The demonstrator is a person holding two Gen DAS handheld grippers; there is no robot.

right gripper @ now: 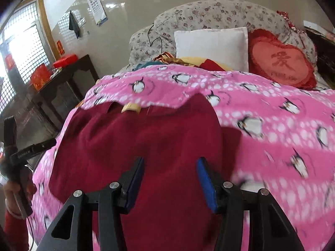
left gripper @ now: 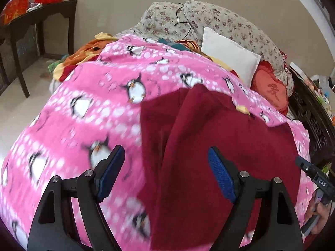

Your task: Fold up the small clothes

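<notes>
Left wrist view: we see one left gripper [left gripper: 166,175], jaws spread wide, nothing between the blue pads [left gripper: 111,175]. It sits above one dark red garment [left gripper: 199,146], which lies on one pink penguin blanket [left gripper: 83,104]. The garment fills the frame from centre down to 6 o'clock and looks partly folded, one ridge running from 12 toward 6. At 4 o'clock we see the right gripper [left gripper: 314,177] from the side at the frame edge; we cannot tell its jaw state from here. At 1 o'clock: one white pillow [left gripper: 230,56]. At 2 o'clock: one red heart cushion [left gripper: 270,90]. At 10 o'clock: one dark side table [left gripper: 41,18].

Right wrist view: we see the right gripper [right gripper: 170,182], jaws apart, holding nothing, over the same garment [right gripper: 146,136], which sits centre to 7 o'clock on the blanket [right gripper: 272,108]. One yellow tag [right gripper: 130,107] shows at its far edge. At 9 o'clock is the left gripper's body [right gripper: 29,148]. Pillow [right gripper: 211,46] at 12, heart cushion [right gripper: 280,60] at 1.
</notes>
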